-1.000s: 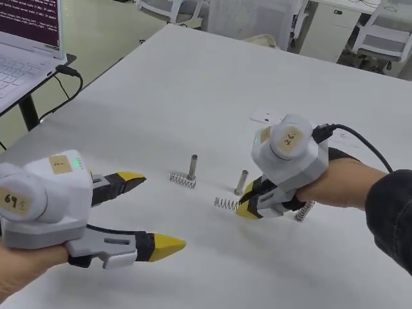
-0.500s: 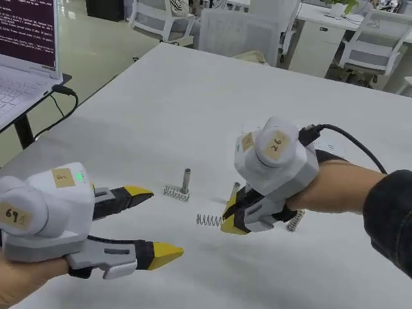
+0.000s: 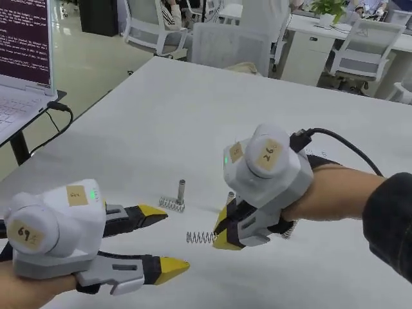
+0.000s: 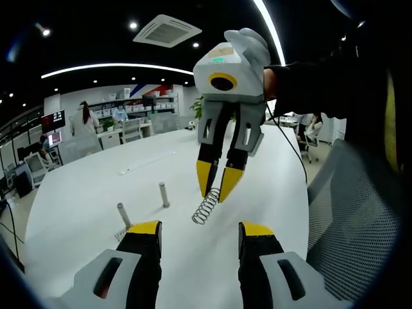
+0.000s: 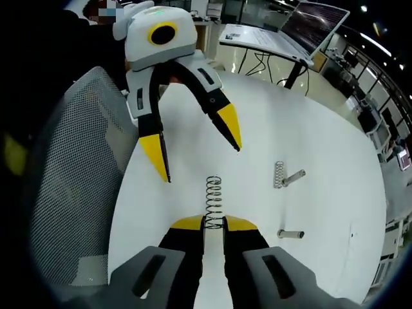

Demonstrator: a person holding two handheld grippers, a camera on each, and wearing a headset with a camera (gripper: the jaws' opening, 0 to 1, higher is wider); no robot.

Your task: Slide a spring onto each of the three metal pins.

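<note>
My right gripper (image 3: 222, 236) is shut on one end of a spring (image 3: 200, 237), which sticks out sideways toward my left gripper (image 3: 172, 239). The left gripper is open and holds nothing. In the right gripper view the spring (image 5: 213, 195) points from my jaws (image 5: 214, 223) at the open left gripper (image 5: 196, 148). A short metal pin (image 3: 181, 191) stands on the white table (image 3: 193, 116) with a second spring (image 3: 170, 204) lying at its foot. Another pin (image 3: 230, 196) is half hidden behind the right gripper. In the left gripper view, two pins (image 4: 165, 194) (image 4: 123, 215) stand left of the held spring (image 4: 206, 206).
An open laptop (image 3: 26, 58) sits on a side stand at the far left, its cable hanging down. A black cable (image 3: 335, 138) trails from the right gripper. Office chairs (image 3: 360, 45) and desks stand beyond the table's far edge. A third spring (image 3: 288, 228) peeks out behind the right hand.
The right gripper has carried the spring left, away from the pins and closer to the open left gripper. The head camera has also shifted.
</note>
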